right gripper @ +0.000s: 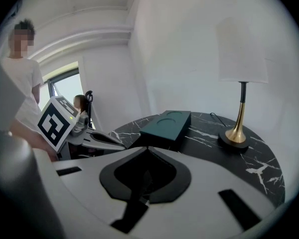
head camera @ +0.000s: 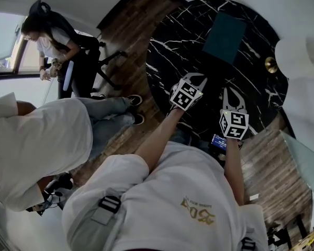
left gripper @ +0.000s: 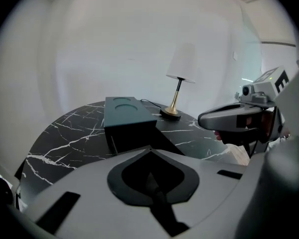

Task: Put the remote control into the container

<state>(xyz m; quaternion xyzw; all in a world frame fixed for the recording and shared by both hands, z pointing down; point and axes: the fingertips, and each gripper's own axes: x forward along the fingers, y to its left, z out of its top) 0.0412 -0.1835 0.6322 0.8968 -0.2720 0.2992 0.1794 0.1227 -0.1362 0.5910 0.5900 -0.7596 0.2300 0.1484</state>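
Left gripper (left gripper: 150, 151) and right gripper (right gripper: 147, 149) both hover short of the teal container (head camera: 224, 37) on the marble bench (head camera: 167, 51), jaws pressed together on nothing, and with no remote control in sight I judge the task unstarted: finding and pinching it comes next.

**Head view:** we look steeply down from above the wearer (head camera: 167, 192) onto the round marble bench (head camera: 172, 51). We stand far enough back to take in the left claw (head camera: 195, 78) and the right claw (head camera: 232, 90).

**Left claw view, right claw view:** we sit low, close behind each claw's tips, facing across the bench.

All 3 views share the teal container (head camera: 224, 37) and the lamp (head camera: 298, 56). Each claw view also catches the other claw.
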